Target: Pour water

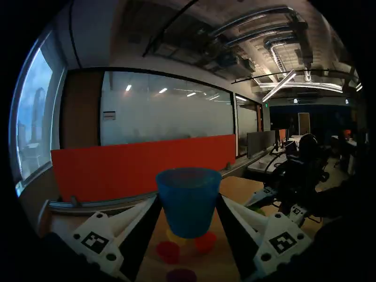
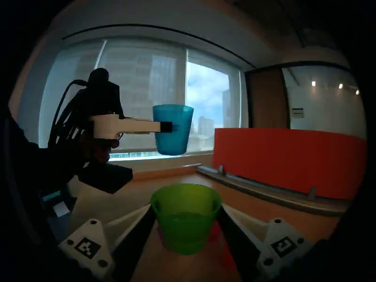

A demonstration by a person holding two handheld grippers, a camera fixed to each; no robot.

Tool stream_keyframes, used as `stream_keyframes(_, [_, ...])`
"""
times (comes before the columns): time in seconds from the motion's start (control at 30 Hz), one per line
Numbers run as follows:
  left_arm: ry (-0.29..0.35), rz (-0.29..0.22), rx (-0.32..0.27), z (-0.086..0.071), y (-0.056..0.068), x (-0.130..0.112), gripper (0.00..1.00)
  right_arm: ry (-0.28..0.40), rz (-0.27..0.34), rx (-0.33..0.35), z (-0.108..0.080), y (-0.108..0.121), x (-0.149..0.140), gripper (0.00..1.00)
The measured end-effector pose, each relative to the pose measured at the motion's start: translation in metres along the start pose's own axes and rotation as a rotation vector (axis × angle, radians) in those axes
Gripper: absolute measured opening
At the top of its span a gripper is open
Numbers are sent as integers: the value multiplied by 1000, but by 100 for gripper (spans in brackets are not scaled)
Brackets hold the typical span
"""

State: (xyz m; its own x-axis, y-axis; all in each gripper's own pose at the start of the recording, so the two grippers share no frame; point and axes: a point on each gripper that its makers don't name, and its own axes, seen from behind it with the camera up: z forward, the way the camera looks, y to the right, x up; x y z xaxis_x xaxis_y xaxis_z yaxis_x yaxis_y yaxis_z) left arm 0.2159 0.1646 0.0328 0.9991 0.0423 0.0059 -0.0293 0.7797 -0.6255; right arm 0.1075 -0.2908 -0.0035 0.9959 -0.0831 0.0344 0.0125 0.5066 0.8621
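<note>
Left gripper view: orange divider [image 1: 141,164] behind held blue cup [image 1: 189,202].

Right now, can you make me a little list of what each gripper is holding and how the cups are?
Left gripper: shut on the blue cup
Right gripper: shut on the green cup
Blue cup pose: upright, lifted off the table
Green cup pose: upright, lower than the blue cup
Pouring: not yet begun
Water in cups: cannot tell
Table: wooden, small coloured pieces below the blue cup
</note>
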Motion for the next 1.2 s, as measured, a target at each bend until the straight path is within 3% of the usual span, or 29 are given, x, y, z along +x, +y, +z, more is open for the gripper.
stream_keyframes(0.87, [-132,-44,-53,-5,21,-80,81,-100,19,-59,-41,33,-9,89])
stream_keyframes(1.2, [-200,-20,-92,-4,36,-106,81,-134,12,-75,-56,43,-11,90])
